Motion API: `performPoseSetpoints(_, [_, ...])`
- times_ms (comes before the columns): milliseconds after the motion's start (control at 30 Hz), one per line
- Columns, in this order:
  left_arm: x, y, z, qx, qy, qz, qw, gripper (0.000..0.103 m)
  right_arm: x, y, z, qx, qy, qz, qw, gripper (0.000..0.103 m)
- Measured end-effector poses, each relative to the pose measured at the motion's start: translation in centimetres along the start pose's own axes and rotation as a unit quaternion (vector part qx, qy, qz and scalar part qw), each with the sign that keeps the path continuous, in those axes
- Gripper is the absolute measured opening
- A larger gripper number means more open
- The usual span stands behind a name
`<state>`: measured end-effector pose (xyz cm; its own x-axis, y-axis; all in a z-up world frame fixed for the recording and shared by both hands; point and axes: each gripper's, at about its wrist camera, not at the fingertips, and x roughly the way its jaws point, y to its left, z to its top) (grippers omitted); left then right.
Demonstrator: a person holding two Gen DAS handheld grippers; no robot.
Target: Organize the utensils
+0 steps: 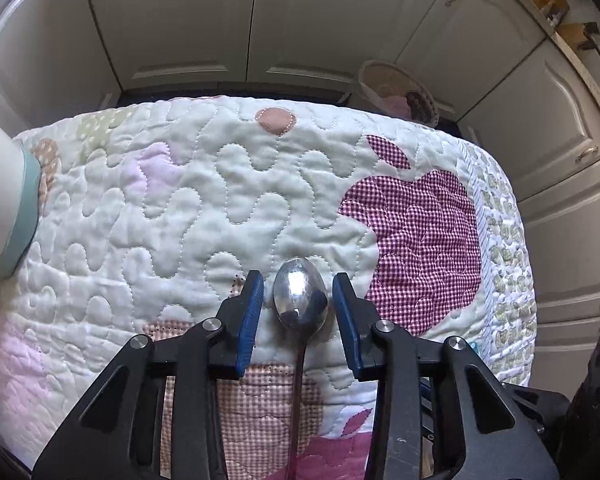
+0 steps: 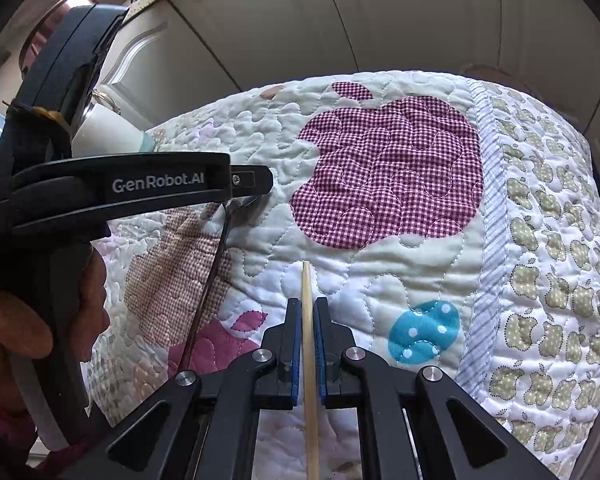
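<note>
A metal spoon (image 1: 300, 300) lies on the quilted cloth (image 1: 172, 208), bowl pointing away and handle running back under the tool. My left gripper (image 1: 298, 278) stands open astride the bowl, with a small gap between each blue pad and the spoon. In the right wrist view this left gripper (image 2: 260, 184) points down onto the spoon (image 2: 210, 276), with a person's hand (image 2: 20, 320) holding it. My right gripper (image 2: 307, 304) is shut on a thin wooden chopstick (image 2: 307, 280), whose tip sticks out just beyond the fingers, low over the cloth.
A white cup with a green band (image 1: 4, 200) stands at the cloth's left edge. A woven basket (image 1: 400, 92) sits beyond the far edge, before white cabinet doors (image 1: 180, 20). The cloth drops away at its patterned right border (image 2: 540, 260).
</note>
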<state>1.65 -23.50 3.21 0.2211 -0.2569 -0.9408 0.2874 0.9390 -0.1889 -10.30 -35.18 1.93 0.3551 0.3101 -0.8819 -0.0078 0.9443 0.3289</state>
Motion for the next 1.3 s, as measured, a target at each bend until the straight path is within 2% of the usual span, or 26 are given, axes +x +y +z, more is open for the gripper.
performPoseSetpoints(100, [0.0,-0.2,0.0,0.005,0.002,0.007,1.0,0.035,0.6,1.2,0.2,-0.01,0.002,-0.013,1.0,0.005])
performPoseSetpoints(167, [0.2,-0.7,-0.2,0.021,-0.004,0.018,0.9996,0.027,1.1,1.8,0.2,-0.018,-0.001,-0.02,1.0,0.005])
performPoseSetpoints(200, [0.5,-1.1,-0.4,0.024,-0.006,0.016,0.9996,0.027,1.2,1.9,0.1,-0.021,-0.003,-0.023,1.0,0.005])
performPoseSetpoints(400, [-1.0,1.6,-0.9,-0.031,-0.006,-0.046,0.9984,0.027,-0.3,2.5,-0.2,-0.021,-0.026,-0.003,0.999,0.005])
performPoseSetpoints(700, [-8.0,3.6,-2.5,-0.038,-0.06,-0.076,0.9946,0.027,-4.1,5.3,0.8,-0.052,-0.065,0.025,0.996,0.005])
performPoseSetpoints(1000, [-15.6,6.1,-5.1,-0.023,-0.116,-0.072,0.9903,0.026,-8.0,9.6,2.0,-0.094,-0.116,0.045,0.988,0.005])
performPoseSetpoints(1033, [-16.2,6.3,-5.3,-0.02,-0.121,-0.07,0.99,0.008,-8.2,10.0,2.0,-0.095,-0.118,0.05,0.987,0.005])
performPoseSetpoints(1067, [-16.9,6.5,-5.4,-0.017,-0.123,-0.07,0.9898,0.004,-8.5,10.3,2.3,-0.094,-0.122,0.059,0.986,0.005])
performPoseSetpoints(1200, [-19.2,7.5,-5.8,-0.016,-0.144,-0.059,0.9878,0.004,-9.3,11.7,2.8,-0.099,-0.13,0.076,0.984,0.005])
performPoseSetpoints(1300, [-19.5,8.5,-5.8,-0.024,-0.143,-0.064,0.9874,0.004,-9.0,12.7,3.1,-0.108,-0.128,0.076,0.983,0.005])
